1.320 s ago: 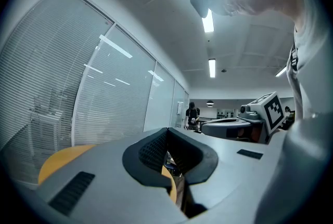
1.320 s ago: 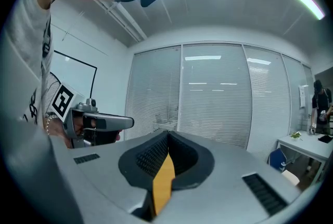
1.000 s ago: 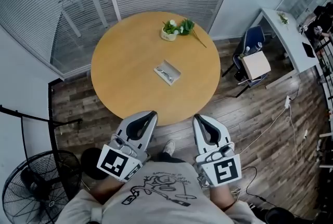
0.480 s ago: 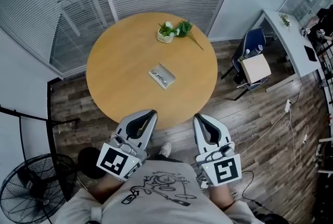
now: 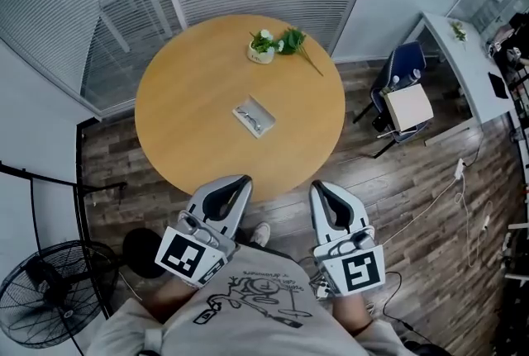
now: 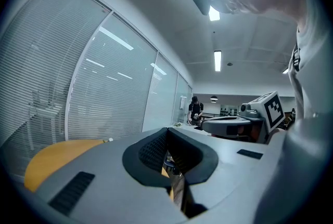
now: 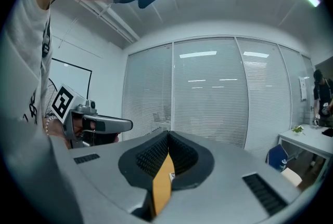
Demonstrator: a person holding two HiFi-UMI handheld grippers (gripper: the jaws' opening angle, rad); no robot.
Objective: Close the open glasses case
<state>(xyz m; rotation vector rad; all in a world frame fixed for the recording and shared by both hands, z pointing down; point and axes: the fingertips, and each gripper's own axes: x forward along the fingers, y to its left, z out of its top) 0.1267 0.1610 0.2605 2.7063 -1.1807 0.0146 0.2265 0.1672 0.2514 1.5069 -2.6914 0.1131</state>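
**Case open, tongs well back**

Glasses case (image 5: 254,116) sits open mid table (image 5: 182,98), with a flower pot (image 5: 263,49) at its 12 o'clock. Left tongs (image 5: 241,180) and right tongs (image 5: 317,186) are both pinched together, empty, off the table's 6 o'clock edge.

The right tool (image 7: 167,137) had its jaws closed tip to tip, with nothing gripped. Through the slot nearer the camera, a strip of the orange bench (image 7: 163,186) was visible. The left tool (image 7: 124,124) extended level at the left. Slatted glass partitions (image 7: 208,98) filled the far side. A blue chair (image 7: 278,156) stood at the right.
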